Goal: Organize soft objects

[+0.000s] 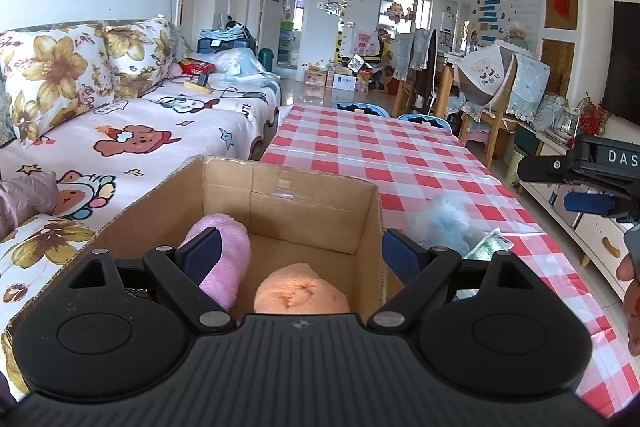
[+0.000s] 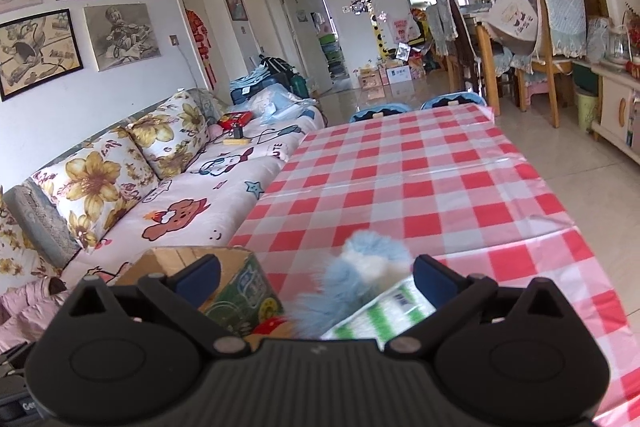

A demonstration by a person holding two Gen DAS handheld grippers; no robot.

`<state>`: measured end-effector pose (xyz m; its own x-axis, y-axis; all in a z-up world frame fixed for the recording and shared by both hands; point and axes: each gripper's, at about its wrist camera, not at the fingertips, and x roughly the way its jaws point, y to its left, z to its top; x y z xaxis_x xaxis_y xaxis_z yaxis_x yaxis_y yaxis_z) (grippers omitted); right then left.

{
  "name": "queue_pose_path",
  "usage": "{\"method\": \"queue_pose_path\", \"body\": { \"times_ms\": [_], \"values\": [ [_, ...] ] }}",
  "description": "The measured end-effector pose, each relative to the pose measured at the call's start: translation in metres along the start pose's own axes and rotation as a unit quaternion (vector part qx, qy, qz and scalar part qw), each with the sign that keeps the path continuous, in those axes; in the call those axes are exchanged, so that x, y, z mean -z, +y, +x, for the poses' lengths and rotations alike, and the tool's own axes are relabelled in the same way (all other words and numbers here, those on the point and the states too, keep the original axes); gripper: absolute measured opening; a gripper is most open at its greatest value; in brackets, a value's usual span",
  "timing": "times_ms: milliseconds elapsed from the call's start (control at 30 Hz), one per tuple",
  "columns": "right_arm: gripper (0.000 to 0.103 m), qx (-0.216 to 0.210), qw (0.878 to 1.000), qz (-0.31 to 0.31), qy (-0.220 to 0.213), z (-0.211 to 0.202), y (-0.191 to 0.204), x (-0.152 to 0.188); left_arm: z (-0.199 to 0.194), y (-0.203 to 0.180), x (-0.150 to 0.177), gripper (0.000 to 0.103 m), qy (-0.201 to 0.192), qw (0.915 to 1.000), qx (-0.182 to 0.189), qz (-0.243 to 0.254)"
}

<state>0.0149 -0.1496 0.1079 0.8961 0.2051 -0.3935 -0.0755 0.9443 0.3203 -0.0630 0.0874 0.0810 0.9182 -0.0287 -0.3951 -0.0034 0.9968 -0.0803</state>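
An open cardboard box [image 1: 312, 195] stands on the red-checked table [image 1: 400, 155]. Inside it lie a pink plush [image 1: 226, 251] and an orange plush [image 1: 300, 293]. My left gripper [image 1: 300, 253] hangs open over the box, its fingers straddling the box's right wall, nothing held. To the right of the box lie a fluffy blue plush [image 1: 444, 219] and a green-and-white tissue pack [image 1: 486, 247]. In the right wrist view my right gripper [image 2: 316, 277] is open above the blue plush [image 2: 360, 279] and tissue pack [image 2: 384, 315], with the box [image 2: 236, 287] at its left.
A sofa [image 1: 140, 131] with floral cushions runs along the table's left side. Two blue chair backs [image 2: 416, 107] sit at the table's far end. Wooden chairs [image 2: 548, 39] and a cabinet stand to the right. A hand [image 1: 630, 291] shows at the right edge of the left wrist view.
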Motion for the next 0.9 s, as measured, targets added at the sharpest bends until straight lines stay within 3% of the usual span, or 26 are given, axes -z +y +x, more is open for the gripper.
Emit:
{"method": "queue_pose_path", "body": {
  "times_ms": [533, 700, 900],
  "values": [
    [0.102, 0.033, 0.999, -0.002, 0.003, -0.005, -0.038, 0.001, -0.008, -0.015, 0.008, 0.103, -0.026, 0.9978, 0.024, 0.056],
    [0.102, 0.045, 0.999, -0.023, 0.016, -0.001, -0.049, 0.006, -0.006, -0.018, 0.011, 0.103, -0.024, 0.9966, 0.031, 0.073],
    [0.102, 0.025, 0.995, -0.083, 0.057, 0.012, -0.051, 0.021, -0.008, -0.017, 0.016, 0.103, -0.02, 0.995, 0.039, 0.09]
  ]
}}
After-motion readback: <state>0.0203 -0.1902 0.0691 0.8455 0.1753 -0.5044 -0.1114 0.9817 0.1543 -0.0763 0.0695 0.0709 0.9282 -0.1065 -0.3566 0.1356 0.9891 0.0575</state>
